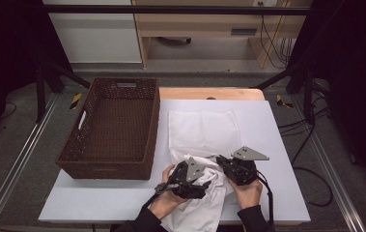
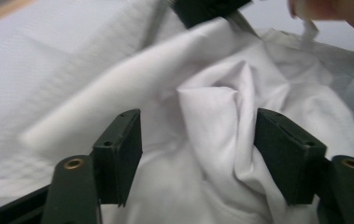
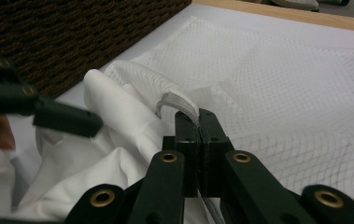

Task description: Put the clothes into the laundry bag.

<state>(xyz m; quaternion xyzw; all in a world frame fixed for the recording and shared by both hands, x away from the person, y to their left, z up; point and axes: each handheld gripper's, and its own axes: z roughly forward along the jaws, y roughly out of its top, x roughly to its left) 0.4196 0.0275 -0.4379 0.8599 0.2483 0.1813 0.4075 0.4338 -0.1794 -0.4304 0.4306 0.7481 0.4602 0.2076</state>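
Note:
A white mesh bag [image 1: 204, 128] lies flat on the white table top, its open end toward the person. A crumpled white cloth [image 1: 204, 203] bunches at that mouth and trails over the table's near edge. My right gripper [image 1: 220, 160] is shut on the bag's grey-trimmed rim [image 3: 177, 102], lifting it; the jaws [image 3: 198, 119] meet with the trim pinched between them. My left gripper [image 1: 207, 181] stands open just left of it. In the left gripper view its jaws [image 2: 198, 140] straddle a fold of the cloth [image 2: 212, 107] without squeezing it.
A dark brown wicker basket [image 1: 149, 140] with nothing in it stands on the left of the table, close beside the bag. The table's white top [image 1: 277, 193] has bare room at the right and front left. A wooden edge [image 1: 209, 93] runs along the back.

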